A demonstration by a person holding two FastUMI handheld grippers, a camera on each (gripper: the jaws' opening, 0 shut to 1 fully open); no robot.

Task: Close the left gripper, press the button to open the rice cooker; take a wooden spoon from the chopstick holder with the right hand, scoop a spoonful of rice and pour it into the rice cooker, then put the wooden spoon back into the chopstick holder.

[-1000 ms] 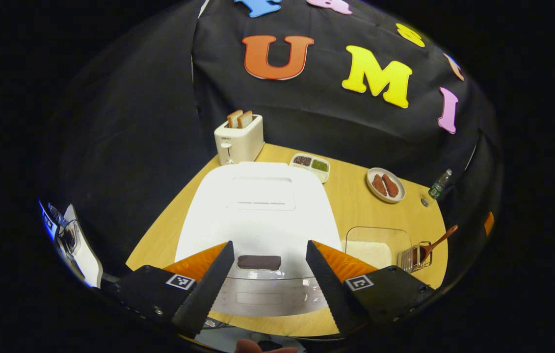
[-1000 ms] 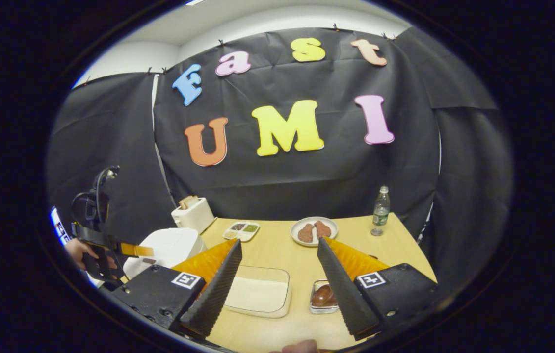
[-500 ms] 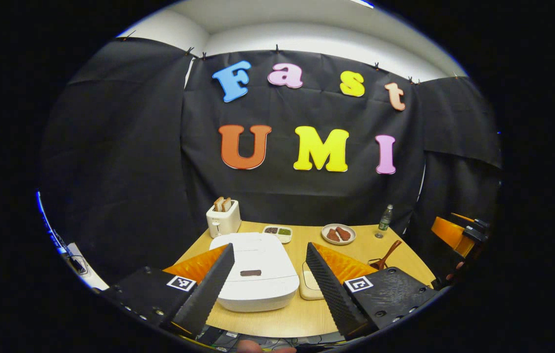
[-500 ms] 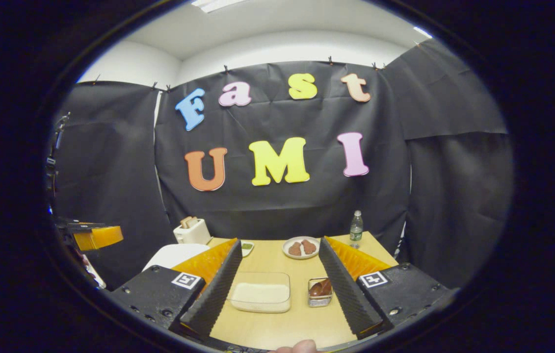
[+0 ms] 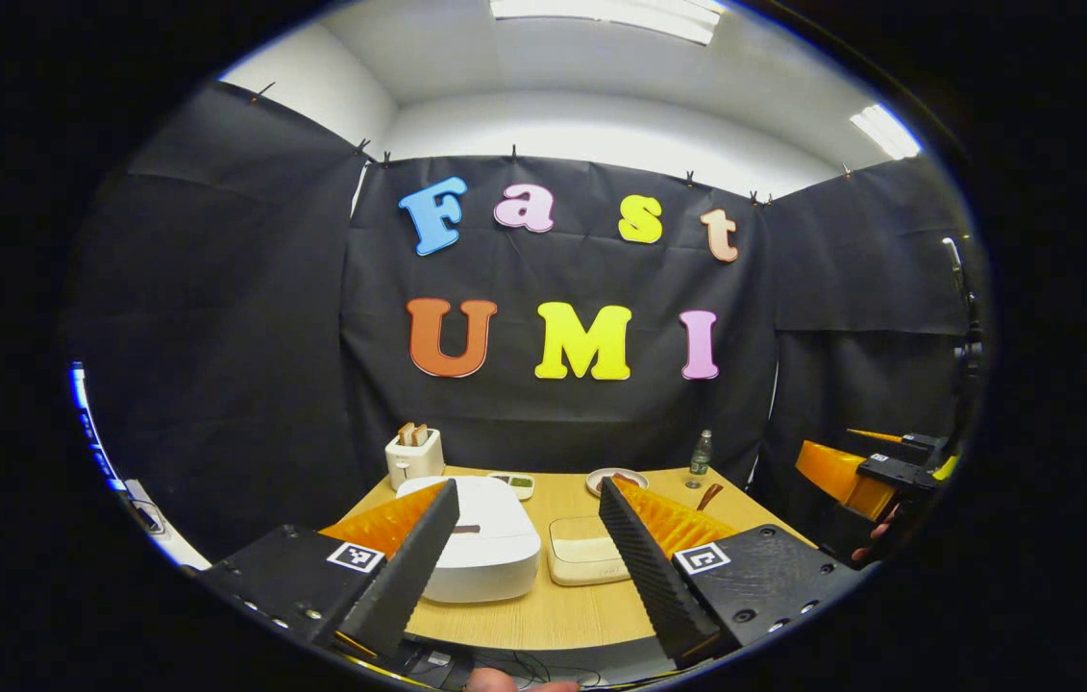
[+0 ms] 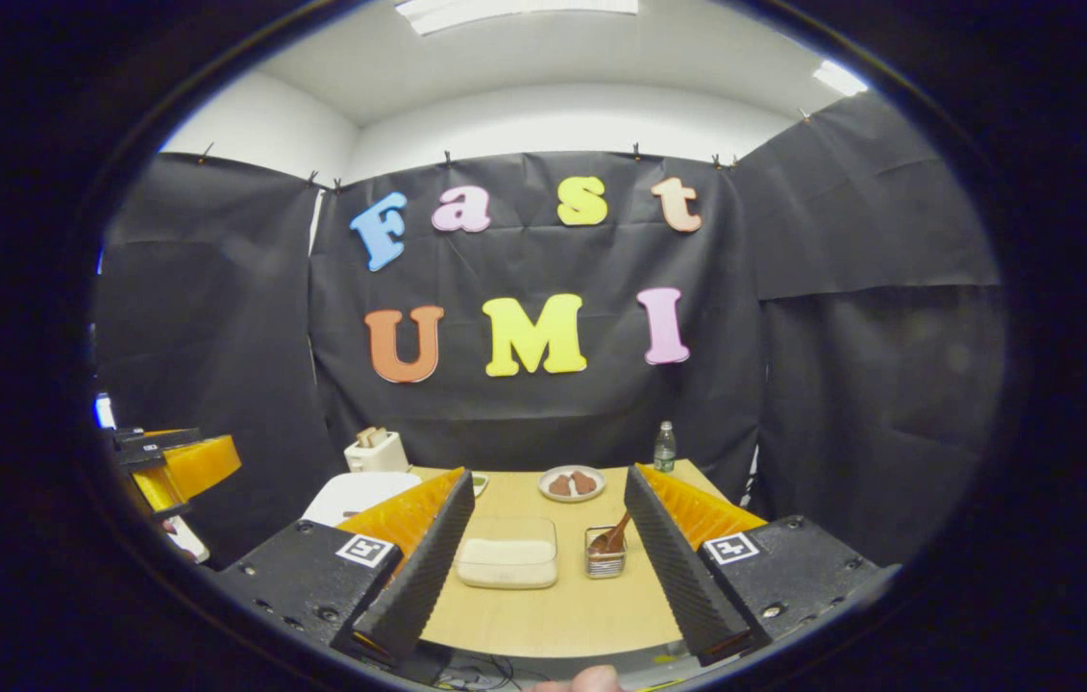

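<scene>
Left tool (image 5: pixel 529 567) agape, rice cooker (image 5: pixel 490 543) beyond.

A staged kitchen booth: black cloth walls (image 6: pixel 216 317) (clipped up), set table (image 6: pixel 553 605).

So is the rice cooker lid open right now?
No, in the left gripper view the rice cooker sits on the table with its white lid flat and shut.
</scene>
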